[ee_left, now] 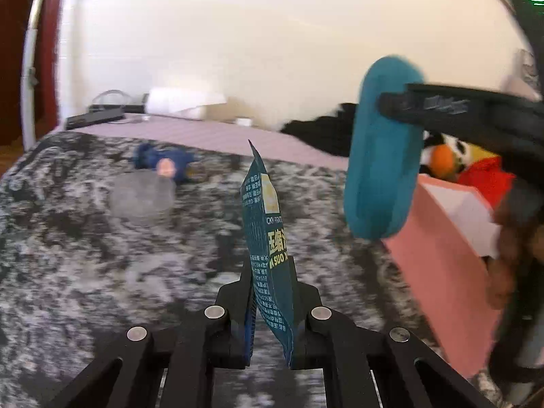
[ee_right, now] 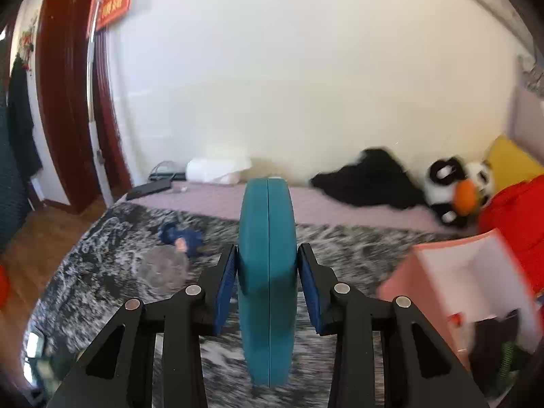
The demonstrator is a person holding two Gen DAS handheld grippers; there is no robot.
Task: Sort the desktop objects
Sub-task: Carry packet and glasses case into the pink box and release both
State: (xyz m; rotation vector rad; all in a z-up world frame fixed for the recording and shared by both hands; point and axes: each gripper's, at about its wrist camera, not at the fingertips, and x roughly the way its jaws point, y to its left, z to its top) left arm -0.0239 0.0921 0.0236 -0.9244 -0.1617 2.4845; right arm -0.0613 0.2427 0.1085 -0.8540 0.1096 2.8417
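Observation:
My left gripper (ee_left: 270, 306) is shut on a dark teal printed packet (ee_left: 265, 231) that stands up on edge between its fingers. My right gripper (ee_right: 267, 272) holds a teal rounded case (ee_right: 267, 272) upright, clamped edge-on between the blue pads (ee_right: 227, 282). That teal case (ee_left: 382, 149) also shows at the right of the left wrist view, above the near wall of the pink box (ee_left: 438, 265). The pink box (ee_right: 465, 272) sits open at the right, white inside. A small blue toy (ee_right: 180, 234) and a clear round lid (ee_right: 163, 267) lie on the grey patterned blanket (ee_right: 102, 255).
A penguin plush (ee_right: 455, 190), a red cloth (ee_right: 513, 210), a yellow cushion (ee_right: 513, 163) and a black garment (ee_right: 367, 180) lie along the wall on the pink bed sheet (ee_right: 217, 200). A white roll (ee_right: 217, 168) and a dark flat device (ee_right: 149, 188) sit at the far left corner.

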